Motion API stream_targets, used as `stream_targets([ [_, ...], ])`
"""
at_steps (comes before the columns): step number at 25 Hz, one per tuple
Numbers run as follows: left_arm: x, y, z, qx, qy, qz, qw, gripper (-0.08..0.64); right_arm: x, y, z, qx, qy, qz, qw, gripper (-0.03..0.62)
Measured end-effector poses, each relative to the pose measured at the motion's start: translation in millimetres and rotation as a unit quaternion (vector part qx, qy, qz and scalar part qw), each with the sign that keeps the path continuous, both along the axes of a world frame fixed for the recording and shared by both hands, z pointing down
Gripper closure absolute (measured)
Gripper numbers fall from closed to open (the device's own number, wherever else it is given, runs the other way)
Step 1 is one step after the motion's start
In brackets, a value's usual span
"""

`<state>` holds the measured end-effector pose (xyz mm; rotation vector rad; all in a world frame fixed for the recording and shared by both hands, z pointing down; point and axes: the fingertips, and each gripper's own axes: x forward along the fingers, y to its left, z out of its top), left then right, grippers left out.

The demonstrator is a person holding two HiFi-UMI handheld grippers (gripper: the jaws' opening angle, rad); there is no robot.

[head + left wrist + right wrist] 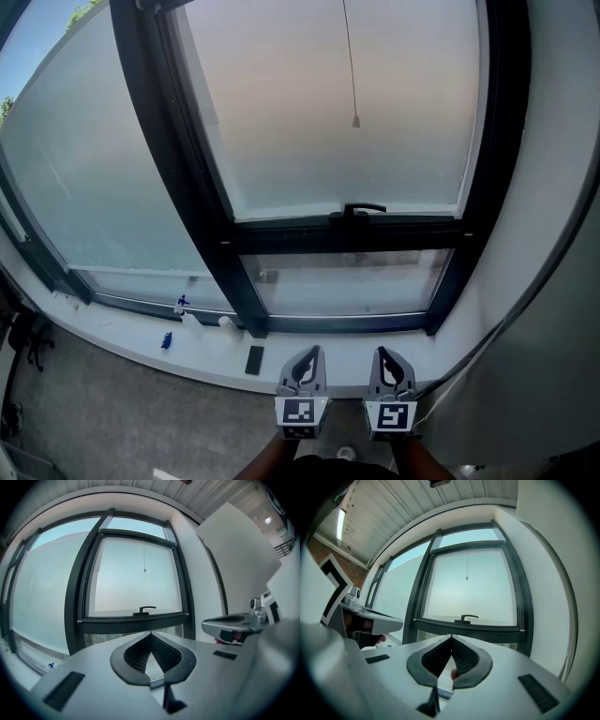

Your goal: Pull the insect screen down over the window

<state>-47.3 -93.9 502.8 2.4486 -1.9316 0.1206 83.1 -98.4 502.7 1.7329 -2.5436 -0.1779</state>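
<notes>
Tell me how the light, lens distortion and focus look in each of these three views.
Head view: the pale frosted window pane backlights everything, its black frame bows, and the grey floor is dim. Left gripper view: a fisheye circle with black corners; the shut left gripper is soft up close. Right gripper view: the same fisheye; a ceiling light strip glares at upper left.

Hazy glass (319, 103), smooth black frame (183, 178) (looks metal), matt pale sill (122, 333)

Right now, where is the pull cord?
In the head view, the pull cord hangs in front of the right-hand pane, its end above the black window handle.
</notes>
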Motion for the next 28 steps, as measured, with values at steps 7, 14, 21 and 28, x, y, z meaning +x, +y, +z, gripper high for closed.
stream_targets([
  [7, -5.8, -16.0, -4.9, 0.005, -0.001, -0.01, 0.9999, 0.56, 2.4, -11.6, -5.2, 0.003, -0.01, 0.009, 1.0, 0.591],
  [14, -11.5, -37.9, -0.4, 0.005, 0.018, 0.005, 0.9998, 0.56, -0.2, -37.7, -7.0, 0.013, -0.002, 0.029, 1.0, 0.591],
  [21, -30.9, -84.9, 3.1, 0.005, 0.018, 0.009, 0.9998, 0.56, -17.3, -83.0, -9.8, 0.019, 0.004, 0.032, 0.999, 0.591],
  [28, -49.4, -124.1, -1.6, 0.003, 0.02, 0.015, 0.9997, 0.56, -33.9, -121.9, -7.7, 0.012, 0.007, 0.037, 0.999, 0.591],
])
